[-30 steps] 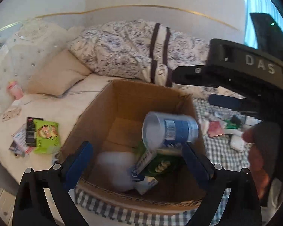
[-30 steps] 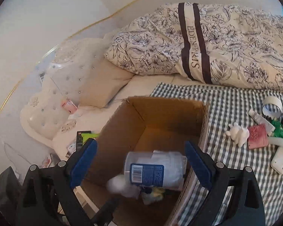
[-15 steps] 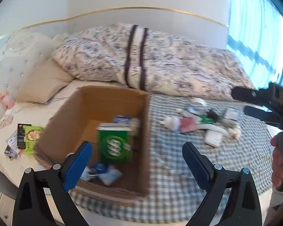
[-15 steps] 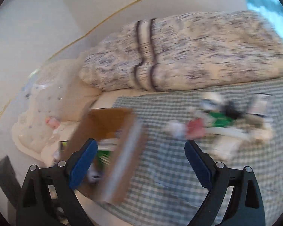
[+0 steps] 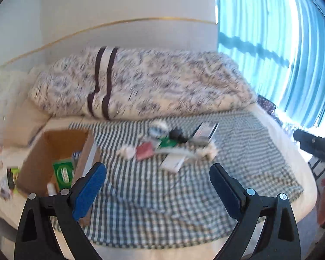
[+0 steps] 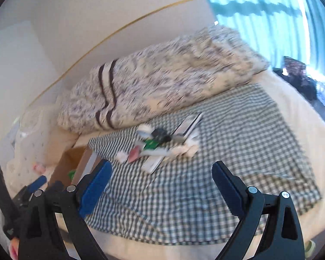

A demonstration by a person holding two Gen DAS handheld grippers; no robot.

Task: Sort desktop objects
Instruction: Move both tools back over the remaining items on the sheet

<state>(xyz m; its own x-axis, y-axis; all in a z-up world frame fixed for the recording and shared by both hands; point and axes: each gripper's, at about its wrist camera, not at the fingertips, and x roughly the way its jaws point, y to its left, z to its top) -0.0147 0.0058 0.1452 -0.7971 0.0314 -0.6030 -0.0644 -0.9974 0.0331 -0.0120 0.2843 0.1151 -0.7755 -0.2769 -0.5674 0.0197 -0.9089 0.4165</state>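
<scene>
A cluster of small objects lies on the checked cloth: a pink packet, a green packet, a white flat box, a black item and a white fluffy toy. The same cluster shows blurred in the right wrist view. An open cardboard box at the left holds a green carton. My left gripper is open and empty, well short of the cluster. My right gripper is open and empty too, also short of it.
A patterned duvet lies along the wall behind the cloth. A beige pillow and loose packets are left of the box. Blue curtains hang at the right. The box and the other gripper show at the right wrist view's left.
Both grippers swung right, away from over the box toward the object cluster. The blue-labelled canister and green carton dropped into the box. Both jaws stayed open.
</scene>
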